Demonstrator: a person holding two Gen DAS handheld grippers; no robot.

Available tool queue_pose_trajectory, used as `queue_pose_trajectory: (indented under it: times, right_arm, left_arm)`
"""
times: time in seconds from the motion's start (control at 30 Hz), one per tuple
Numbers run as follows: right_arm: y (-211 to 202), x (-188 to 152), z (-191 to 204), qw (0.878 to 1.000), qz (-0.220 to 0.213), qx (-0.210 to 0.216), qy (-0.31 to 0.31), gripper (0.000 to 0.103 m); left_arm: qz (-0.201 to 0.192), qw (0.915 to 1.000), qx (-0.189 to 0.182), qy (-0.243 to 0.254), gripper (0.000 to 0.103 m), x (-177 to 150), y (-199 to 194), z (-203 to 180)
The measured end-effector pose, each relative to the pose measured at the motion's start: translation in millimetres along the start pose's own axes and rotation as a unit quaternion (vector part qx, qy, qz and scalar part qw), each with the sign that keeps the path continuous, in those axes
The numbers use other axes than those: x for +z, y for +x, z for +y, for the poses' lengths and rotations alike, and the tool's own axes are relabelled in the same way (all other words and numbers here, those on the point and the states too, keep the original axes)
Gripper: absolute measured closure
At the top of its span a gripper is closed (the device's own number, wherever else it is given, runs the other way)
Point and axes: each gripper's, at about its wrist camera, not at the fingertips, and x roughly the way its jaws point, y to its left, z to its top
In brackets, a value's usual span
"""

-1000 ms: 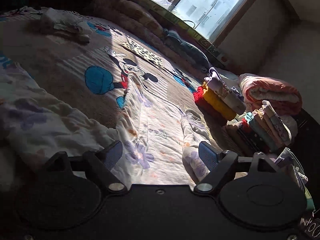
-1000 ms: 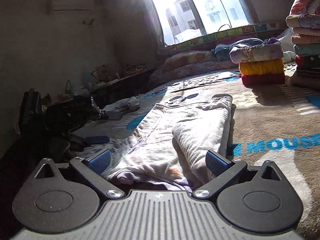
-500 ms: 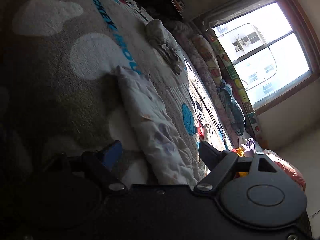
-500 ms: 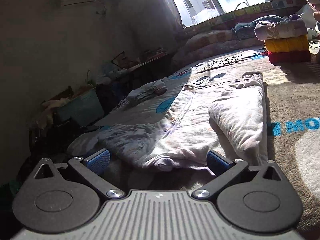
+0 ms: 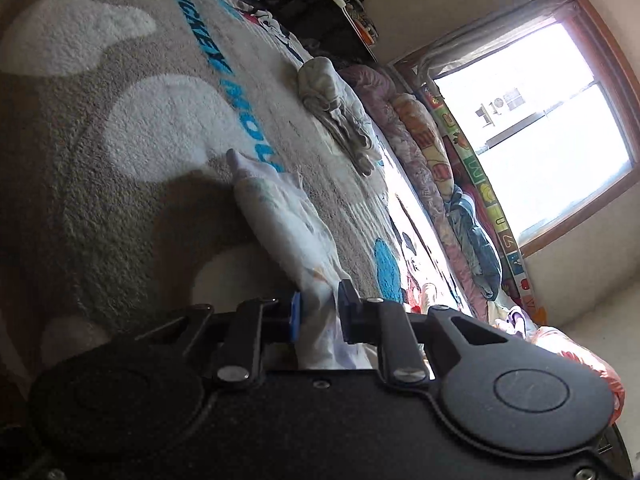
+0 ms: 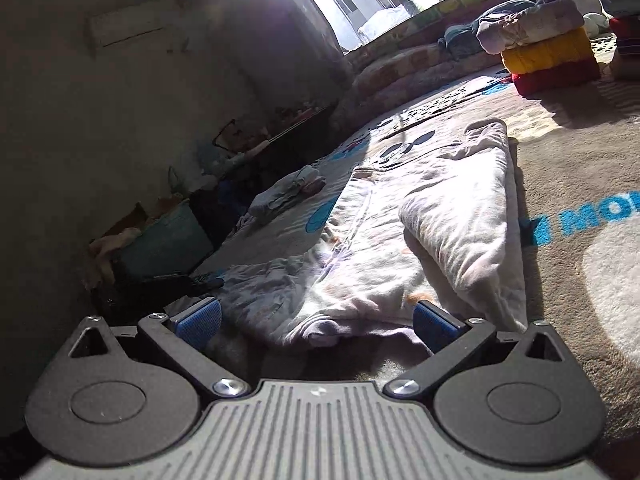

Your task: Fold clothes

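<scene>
A grey-brown carpet point(image 6: 568, 152) with white paw shapes, blue lettering and a cartoon mouse print covers the floor in both views. At its far edge, under a bright window point(image 5: 532, 128), a row of rolled quilts point(image 5: 416, 148) lies along the wall.

The task's garment point(image 6: 420, 240), a pale quilted piece with a faint floral print, lies stretched out on the carpet in the right wrist view, running from just in front of the camera toward the far side. One long part of it is folded over on the right, making a thick ridge. In the left wrist view the same garment point(image 5: 288, 228) shows as a narrow rolled strip leading away from the camera.

Far right in the right wrist view stands a stack of folded clothes point(image 6: 548, 52), red at the bottom, yellow above it, a pale lilac piece on top. A crumpled light cloth point(image 6: 288, 192) lies on the carpet to the left of the garment, well apart from it.

The left tool point(image 5: 318, 316) is closed on the near end of the garment, fabric pinched between its blue pads. The right tool point(image 6: 316, 320) stands wide open, its jaws spread on either side of the garment's near hem, low over the carpet.
</scene>
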Motion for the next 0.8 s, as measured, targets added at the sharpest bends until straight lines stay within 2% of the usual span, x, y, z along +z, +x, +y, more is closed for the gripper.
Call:
queue_pose_trajectory:
  times: [0.03,0.13,0.23,0.3,0.37,0.47,0.53,0.6,0.67,0.7,0.73,0.8]
  right_arm:
    - [-1.5,1.0,-1.8,1.000,-0.004,0.003,0.006,0.002]
    - [-8.8,4.0,-10.2,0.999,-0.027,0.013,0.035,0.002]
    - [-14.7,6.9,-19.2,0.997,-0.045,0.017,0.057,0.008]
    - [-18.5,8.7,-24.6,0.996,-0.057,0.018,0.068,0.009]
    - [-22.6,10.4,-29.9,0.994,-0.068,0.021,0.079,0.013]
    - [-26.9,12.4,-36.9,0.992,-0.079,0.028,0.091,0.020]
    - [-28.2,12.4,-40.0,0.992,-0.080,0.029,0.094,0.027]
    - [-28.2,12.1,-41.4,0.992,-0.078,0.029,0.093,0.027]
    - [-27.3,11.7,-41.5,0.992,-0.075,0.033,0.092,0.027]
    - [-26.2,11.3,-41.2,0.993,-0.072,0.036,0.091,0.027]
    - [-24.5,10.7,-40.4,0.993,-0.068,0.038,0.091,0.027]
    - [-19.6,9.7,-39.1,0.993,-0.058,0.041,0.095,0.027]
  left_arm:
    - [-0.002,0.9996,-0.009,0.026,0.090,-4.9,-1.3,-12.1]
    - [-0.006,0.9937,-0.036,0.106,0.091,-19.5,-5.3,-48.5]
    - [-0.009,0.9800,-0.060,0.190,0.091,-37.0,-9.4,-84.5]
    - [-0.008,0.9606,-0.078,0.267,0.091,-58.7,-8.5,-113.6]
    - [0.000,0.9366,-0.098,0.336,0.090,-85.5,-6.1,-137.6]
    - [0.025,0.9082,-0.122,0.400,0.091,-120.1,-1.8,-156.5]
    - [0.050,0.8923,-0.126,0.431,0.091,-139.6,6.4,-162.1]
    - [0.079,0.8738,-0.119,0.465,0.091,-159.8,17.9,-163.6]
    - [0.126,0.8558,-0.114,0.489,0.089,-175.9,29.6,-162.0]
    - [0.137,0.8520,-0.114,0.492,0.079,-179.1,29.9,-160.5]
    - [0.144,0.8508,-0.123,0.490,0.059,-177.2,27.3,-160.8]
    - [0.145,0.8553,-0.149,0.475,0.036,-165.8,16.1,-161.9]
